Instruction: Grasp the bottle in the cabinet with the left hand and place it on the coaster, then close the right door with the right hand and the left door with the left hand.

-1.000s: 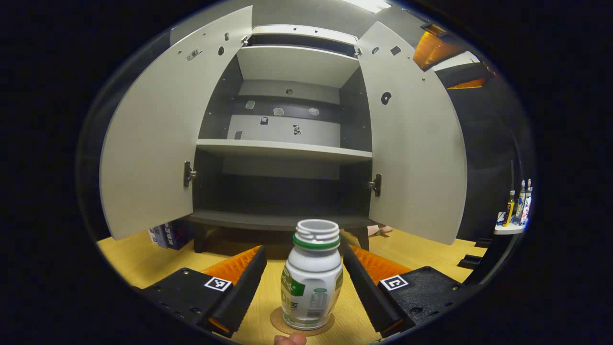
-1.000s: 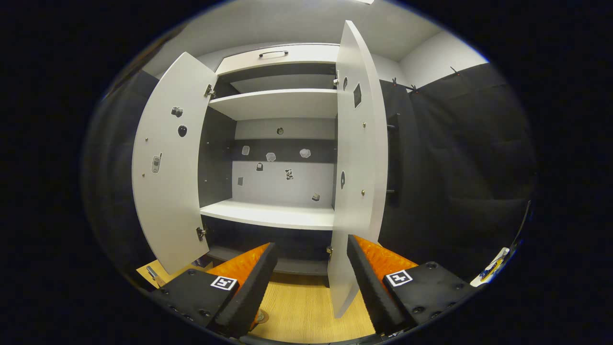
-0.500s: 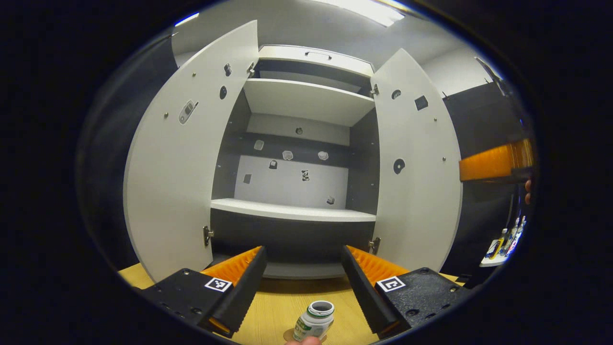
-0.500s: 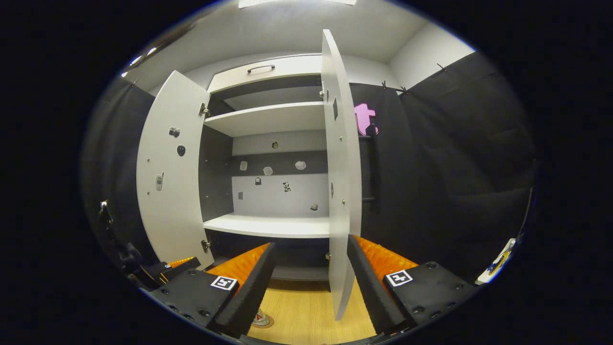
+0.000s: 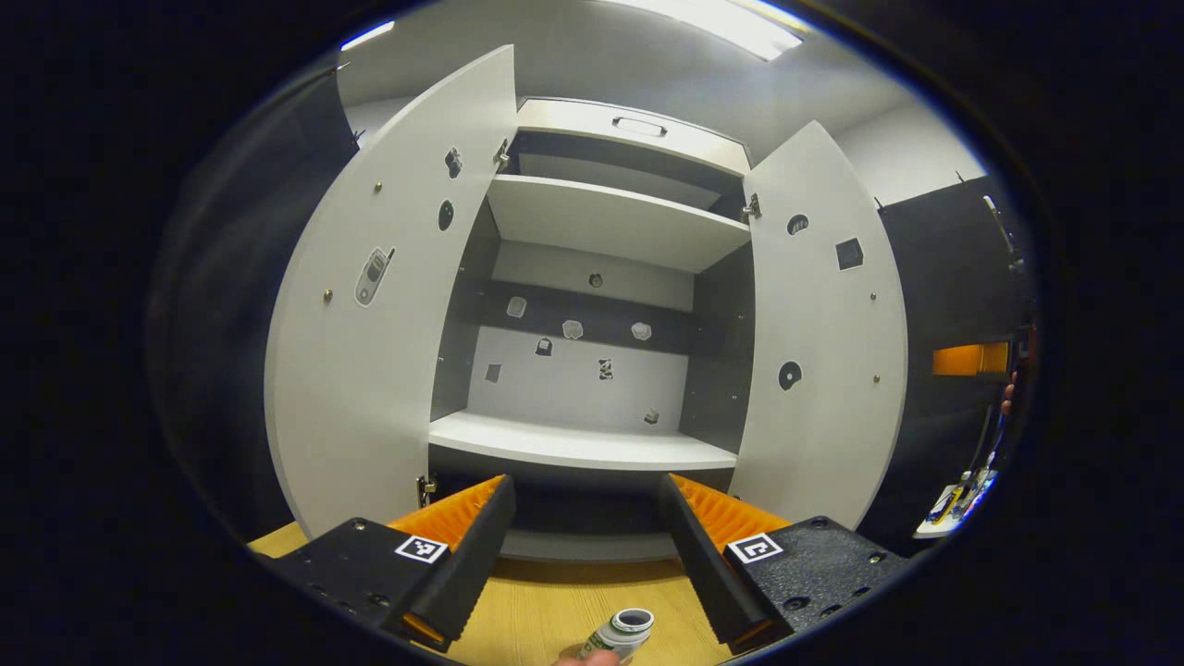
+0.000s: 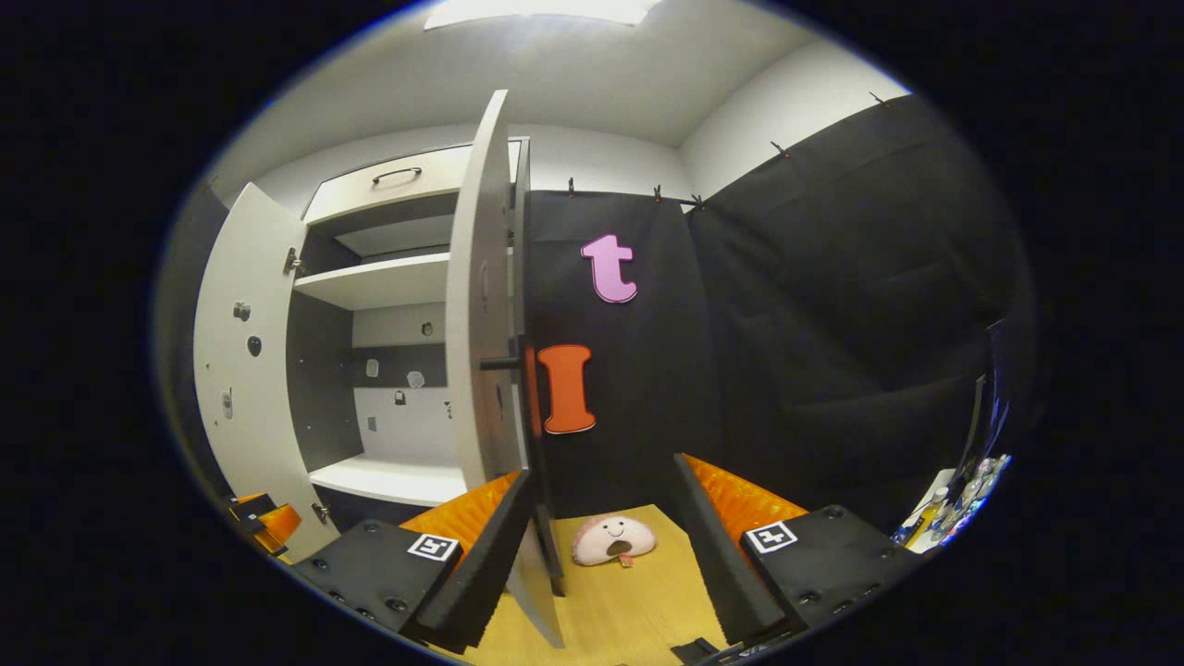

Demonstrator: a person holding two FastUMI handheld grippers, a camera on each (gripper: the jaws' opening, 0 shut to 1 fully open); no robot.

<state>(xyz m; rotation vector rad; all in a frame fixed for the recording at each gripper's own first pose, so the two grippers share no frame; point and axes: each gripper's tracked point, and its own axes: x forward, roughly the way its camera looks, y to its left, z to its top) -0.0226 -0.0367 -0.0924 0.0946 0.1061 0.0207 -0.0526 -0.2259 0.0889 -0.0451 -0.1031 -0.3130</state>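
Note:
The white bottle (image 5: 624, 634) with a green band stands uncapped on the wooden table (image 5: 546, 610), at the bottom of the left gripper view. My left gripper (image 5: 585, 481) is open above and behind it, holding nothing. The grey cabinet (image 5: 592, 444) faces it with its left door (image 5: 370, 351) and right door (image 5: 823, 370) swung wide. In the right gripper view the right door (image 6: 476, 305) shows edge-on, its lower edge just inside my left finger (image 6: 481, 546). My right gripper (image 6: 601, 470) is open, with nothing held. The left door (image 6: 236, 370) stands at the far left.
A pink plush toy (image 6: 612, 539) lies on the table (image 6: 629, 601) beyond the right gripper's fingers. Small bottles sit on a white ledge (image 5: 962, 481) at the far right. A fingertip (image 5: 587, 657) shows beside the bottle. Black cloth walls the booth on the right.
My left gripper pulled back and rose away from the bottle, which now sits low in its view. My right gripper swung right toward the right door's outer side, so the door shows edge-on.

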